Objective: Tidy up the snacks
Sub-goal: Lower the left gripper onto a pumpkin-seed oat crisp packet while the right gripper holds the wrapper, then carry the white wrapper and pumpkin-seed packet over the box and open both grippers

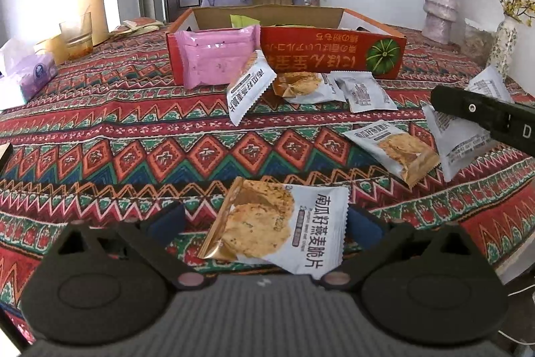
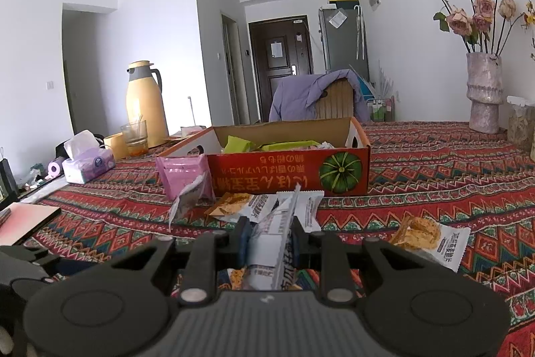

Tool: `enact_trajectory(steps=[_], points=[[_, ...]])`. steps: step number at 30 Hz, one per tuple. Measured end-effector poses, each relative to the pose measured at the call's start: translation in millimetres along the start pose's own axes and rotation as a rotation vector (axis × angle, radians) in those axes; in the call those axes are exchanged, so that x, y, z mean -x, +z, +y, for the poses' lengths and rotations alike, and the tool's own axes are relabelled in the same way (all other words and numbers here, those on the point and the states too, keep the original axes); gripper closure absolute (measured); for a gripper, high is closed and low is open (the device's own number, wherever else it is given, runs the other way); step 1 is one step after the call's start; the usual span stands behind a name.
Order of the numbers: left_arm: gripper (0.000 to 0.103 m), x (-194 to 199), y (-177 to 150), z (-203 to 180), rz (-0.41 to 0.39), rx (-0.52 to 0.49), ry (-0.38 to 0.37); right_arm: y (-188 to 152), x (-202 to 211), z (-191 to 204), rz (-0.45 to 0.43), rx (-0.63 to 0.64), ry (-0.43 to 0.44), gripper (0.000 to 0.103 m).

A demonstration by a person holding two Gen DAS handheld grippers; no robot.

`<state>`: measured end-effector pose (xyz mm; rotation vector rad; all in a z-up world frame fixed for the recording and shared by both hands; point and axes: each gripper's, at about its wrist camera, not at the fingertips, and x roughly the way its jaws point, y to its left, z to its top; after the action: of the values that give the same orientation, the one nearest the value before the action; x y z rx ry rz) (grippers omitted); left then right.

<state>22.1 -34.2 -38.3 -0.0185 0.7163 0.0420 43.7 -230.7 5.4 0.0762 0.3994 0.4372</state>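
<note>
A snack packet (image 1: 284, 223) printed with oat crisps lies on the patterned tablecloth between the blue pads (image 1: 170, 223) of my left gripper (image 1: 267, 216), which stands open around it. My right gripper (image 2: 272, 233) is shut on a white snack packet (image 2: 277, 243), held on edge just above the cloth. The left wrist view shows that gripper (image 1: 485, 116) at the right with its packet (image 1: 458, 139) hanging from it. Behind stands a red open box (image 1: 334, 52) (image 2: 287, 169) with green packets inside. A pink packet (image 1: 217, 56) leans on its front. Several more white packets (image 1: 394, 149) (image 2: 431, 240) lie scattered.
A yellow thermos (image 2: 143, 102), a glass (image 2: 133, 136) and a tissue pack (image 2: 88, 164) stand at the left. Vases with flowers (image 2: 485, 92) stand at the right. A chair with a purple jacket (image 2: 314, 96) is behind the box. The table edge (image 1: 515, 256) runs near right.
</note>
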Motion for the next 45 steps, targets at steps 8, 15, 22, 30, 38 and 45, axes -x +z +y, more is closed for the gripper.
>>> enact_trajectory(steps=[8, 15, 22, 30, 38, 45], points=[[0.039, 10.7, 3.8, 10.9, -0.021, 0.027, -0.039, 0.5, 1.3, 3.7, -0.003, 0.011, 0.005, 0.08], [0.049, 15.8, 7.0, 12.1, -0.048, 0.018, -0.071, 1.3, 0.2, 4.6, -0.003, 0.014, 0.004, 0.08], [0.048, 22.8, 20.9, 13.9, -0.103, 0.024, -0.07, 7.2, -3.3, 3.6, -0.012, 0.017, 0.0, 0.08], [0.048, 21.7, 53.1, 19.4, -0.163, 0.053, -0.069, 28.7, -15.8, -0.2, -0.052, 0.012, -0.009, 0.08], [0.048, 13.8, 96.5, 21.2, -0.24, 0.064, -0.071, 68.1, -32.6, -0.1, -0.129, 0.037, -0.044, 0.08], [0.048, -0.3, 139.1, 25.6, -0.304, 0.079, -0.065, 108.9, -62.3, -2.2, -0.169, 0.043, -0.055, 0.08]])
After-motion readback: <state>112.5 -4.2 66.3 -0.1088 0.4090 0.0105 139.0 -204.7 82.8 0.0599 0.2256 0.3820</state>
